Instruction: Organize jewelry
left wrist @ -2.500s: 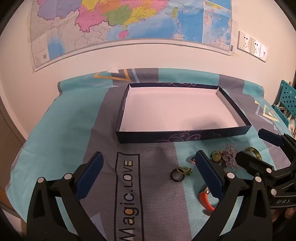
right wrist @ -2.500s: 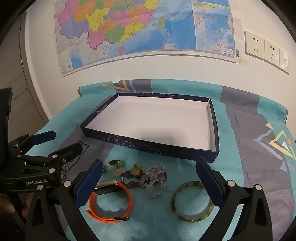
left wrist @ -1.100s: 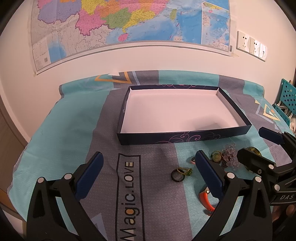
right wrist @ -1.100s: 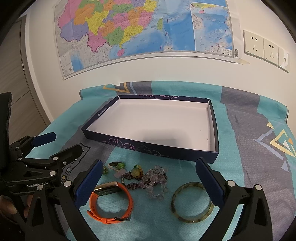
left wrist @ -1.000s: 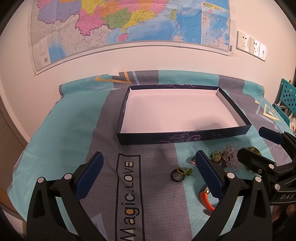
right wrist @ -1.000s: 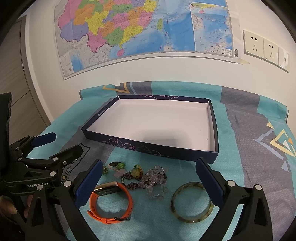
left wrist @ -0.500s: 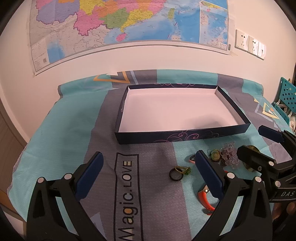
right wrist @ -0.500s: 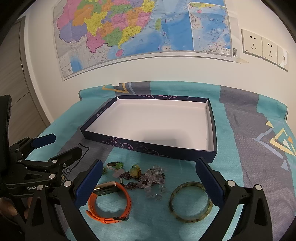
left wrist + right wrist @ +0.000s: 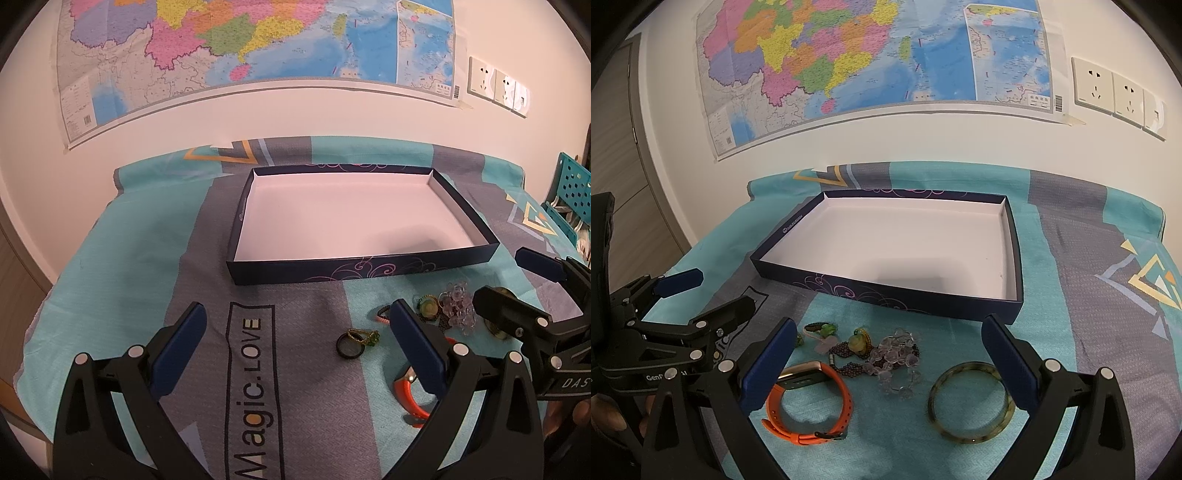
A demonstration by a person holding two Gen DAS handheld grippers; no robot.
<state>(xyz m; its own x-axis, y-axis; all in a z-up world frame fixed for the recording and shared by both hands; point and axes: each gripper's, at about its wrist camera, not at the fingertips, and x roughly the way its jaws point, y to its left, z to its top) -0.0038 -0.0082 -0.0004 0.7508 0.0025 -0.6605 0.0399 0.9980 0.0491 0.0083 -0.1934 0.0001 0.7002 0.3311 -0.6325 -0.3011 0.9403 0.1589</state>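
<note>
Both grippers hang wide open and empty over the bench — the left gripper above the ring, the right gripper above the jewelry lying just in front of the empty box. The orange band looks soft and springy, the green bangle stiff and likely slippery — best pinched across its rim. The clear beads would probably sag and snag.

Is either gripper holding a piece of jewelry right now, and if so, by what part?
Nothing is held. The left gripper and right gripper are both open and empty; the orange watch and green bangle lie on the cloth.
</note>
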